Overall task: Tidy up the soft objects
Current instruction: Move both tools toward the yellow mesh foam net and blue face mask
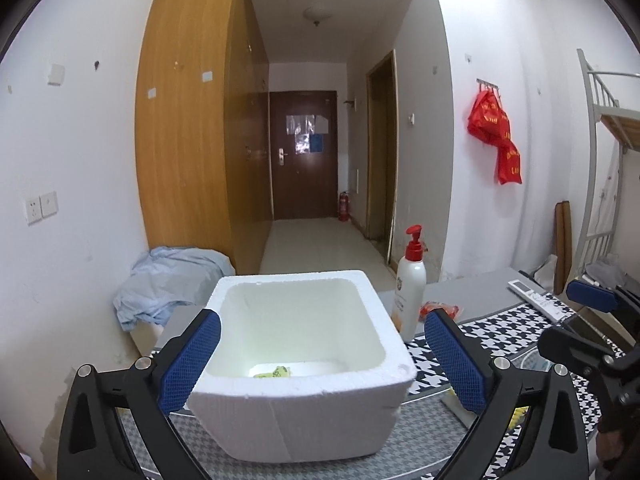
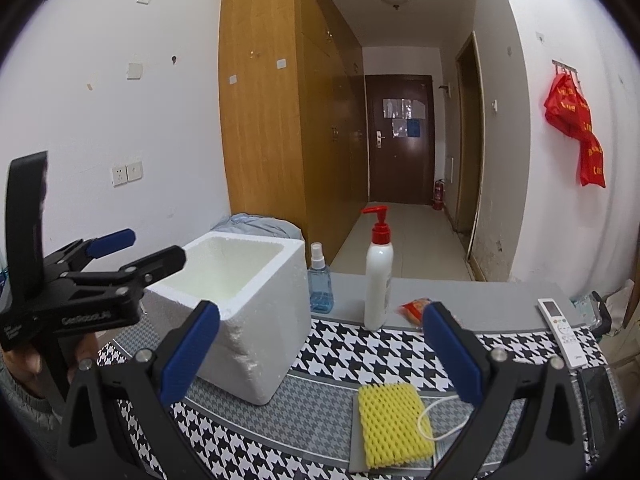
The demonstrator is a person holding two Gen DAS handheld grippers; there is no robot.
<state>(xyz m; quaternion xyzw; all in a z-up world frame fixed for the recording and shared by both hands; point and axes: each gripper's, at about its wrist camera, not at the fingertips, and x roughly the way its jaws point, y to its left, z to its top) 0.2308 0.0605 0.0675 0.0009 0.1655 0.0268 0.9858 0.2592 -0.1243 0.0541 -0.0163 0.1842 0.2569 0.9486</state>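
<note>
Left wrist view. The left gripper (image 1: 322, 354) stands spread wide, holding nothing; its blue pads straddle the white foam box (image 1: 304, 360) in the lower centre of the frame. A yellow soft item (image 1: 273, 372) lies on the box floor, only partly seen over the near rim. Risk: the near pad sits close against the box's left corner, so a careless pull-back could, in my judgement, drag or tip the light box. The lotion pump bottle (image 1: 410, 284), just right of the box, could be knocked over by a sideways swing.

Right wrist view. The right gripper (image 2: 320, 354) is also wide apart and empty, low in the frame. The yellow foam net (image 2: 394, 426) lies flat at lower centre-right on a grey pad, with a thin white cord (image 2: 430, 412) looped beside it. Risk: a grasp may snag the cord or lift the pad with the net. The blue spray bottle (image 2: 320, 284) stands just beside the box's right wall and may topple in a transfer. A small red packet (image 2: 416, 307) lies beyond.

Surface and room. The houndstooth cloth (image 2: 360, 354) covers a grey table. A remote control (image 2: 560, 330) lies at right. Behind: a wooden wardrobe (image 2: 272, 112), a dark door (image 2: 400, 140), red bags (image 2: 576, 128) hung at upper right.
</note>
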